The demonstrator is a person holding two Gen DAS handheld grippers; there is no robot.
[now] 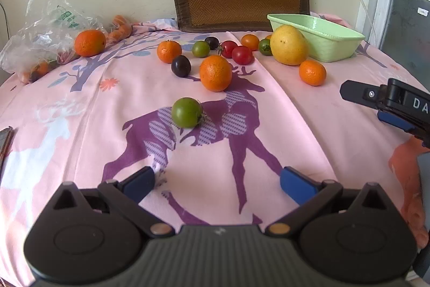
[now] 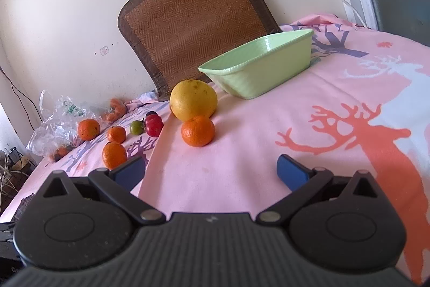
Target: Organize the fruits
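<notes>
Left wrist view first: the left gripper [image 1: 217, 180] hangs over the pink deer-print tablecloth [image 1: 309, 131] with its blue fingers [image 1: 295, 183] spread wide and nothing between them. Taking the green basket [image 1: 322, 42] as the landmark, it sits at the far right of the table with no fruit showing inside it. The big yellow fruit [image 1: 289, 45] is right against the basket's left front side, and a small orange [image 1: 312, 72] sits just in front of the basket. Further left of the basket there's a cluster of red tomatoes [image 1: 236, 51], a green tomato [image 1: 200, 49], dark ones [image 1: 181, 66] and a bigger orange [image 1: 215, 73]. One green tomato [image 1: 186, 112] lies alone, well apart from the basket and nearest the gripper. A plastic bag [image 1: 45, 31] slumps at the far left edge. The right gripper [image 1: 387, 101] pokes in from the right, below the basket.

Right wrist view: the right gripper [image 2: 211, 174] is also wide open and empty. The basket [image 2: 258, 71] sits ahead, yellow fruit [image 2: 193, 99] just left of it, small orange [image 2: 198, 131] in front of that fruit. The rest of the fruit trails off well left of the basket.
</notes>
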